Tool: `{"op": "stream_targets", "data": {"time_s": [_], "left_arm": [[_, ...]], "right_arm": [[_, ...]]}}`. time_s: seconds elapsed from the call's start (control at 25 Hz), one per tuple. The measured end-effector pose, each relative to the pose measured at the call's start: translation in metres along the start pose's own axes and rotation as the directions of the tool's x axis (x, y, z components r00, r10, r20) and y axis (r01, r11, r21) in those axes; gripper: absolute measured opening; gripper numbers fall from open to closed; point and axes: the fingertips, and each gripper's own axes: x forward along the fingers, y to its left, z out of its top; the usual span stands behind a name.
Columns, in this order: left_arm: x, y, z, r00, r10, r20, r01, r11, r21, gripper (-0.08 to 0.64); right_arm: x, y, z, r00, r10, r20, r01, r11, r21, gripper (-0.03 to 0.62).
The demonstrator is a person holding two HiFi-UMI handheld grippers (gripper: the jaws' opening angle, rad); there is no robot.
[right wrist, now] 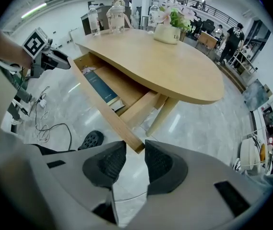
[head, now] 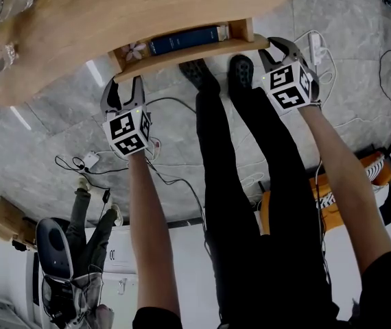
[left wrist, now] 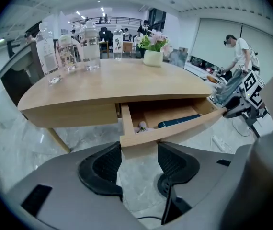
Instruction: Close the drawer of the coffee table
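The wooden coffee table [head: 79, 26] has its drawer [head: 182, 55] pulled out, with a blue book [head: 185, 40] and a small pink flower [head: 135, 50] inside. My left gripper [head: 124, 91] is open at the left end of the drawer front. In the left gripper view that corner [left wrist: 139, 145] sits just past the spread jaws of my left gripper [left wrist: 139, 159]. My right gripper [head: 281, 52] is open at the drawer front's right end. The right gripper view shows that corner [right wrist: 135, 146] at the tips of my right gripper [right wrist: 135, 157]. I cannot tell whether either gripper touches the wood.
Clear bottles [left wrist: 89, 47] and a potted flower [left wrist: 153, 56] stand on the tabletop. My legs and dark shoes [head: 216, 74] are in front of the drawer. Cables [head: 168, 177] and a power strip [head: 315, 46] lie on the marble floor. An orange box [head: 346, 197] sits at the right.
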Motion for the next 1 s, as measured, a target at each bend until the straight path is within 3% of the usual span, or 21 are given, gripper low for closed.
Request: {"op": "stream_targets", "data": {"time_s": [1.0], "left_arm": [[0.043,0.023,0.057,0.997,0.004,0.074,-0.001,0.999,-0.037,0.241]], "right_arm": [[0.022,-0.052,0.048,0.996,-0.066,0.064,0.064,0.997,0.03,0.121]]}}
